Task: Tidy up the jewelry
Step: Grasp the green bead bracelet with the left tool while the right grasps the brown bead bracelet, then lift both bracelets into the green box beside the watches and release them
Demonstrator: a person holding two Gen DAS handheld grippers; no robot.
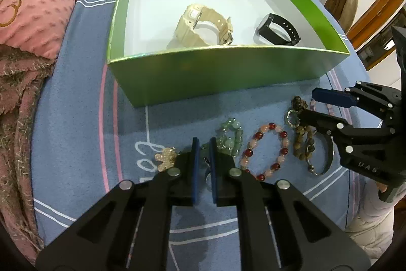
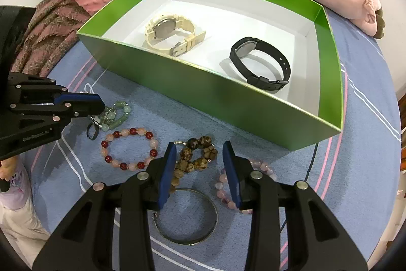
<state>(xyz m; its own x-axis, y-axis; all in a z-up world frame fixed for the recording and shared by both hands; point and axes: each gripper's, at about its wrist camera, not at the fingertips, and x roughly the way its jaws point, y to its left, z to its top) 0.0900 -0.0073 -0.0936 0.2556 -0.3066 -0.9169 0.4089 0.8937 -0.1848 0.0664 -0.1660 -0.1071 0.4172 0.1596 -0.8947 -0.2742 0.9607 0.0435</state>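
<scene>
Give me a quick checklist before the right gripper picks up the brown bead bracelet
1. Right gripper open: ok.
2. Brown bead bracelet between its fingers: ok.
3. Silver bangle apart from the brown beads: not ok, they overlap.
4. Green box has free floor beside cream watch and black watch: ok.
5. Left gripper out of the way: ok, it is over the green bead bracelet.
6. Left grip state: cannot tell.

Two watches [image 2: 170,33] [image 2: 258,65], one box [image 2: 228,98], five bracelets [image 2: 129,149], one bangle [image 2: 187,217]
</scene>
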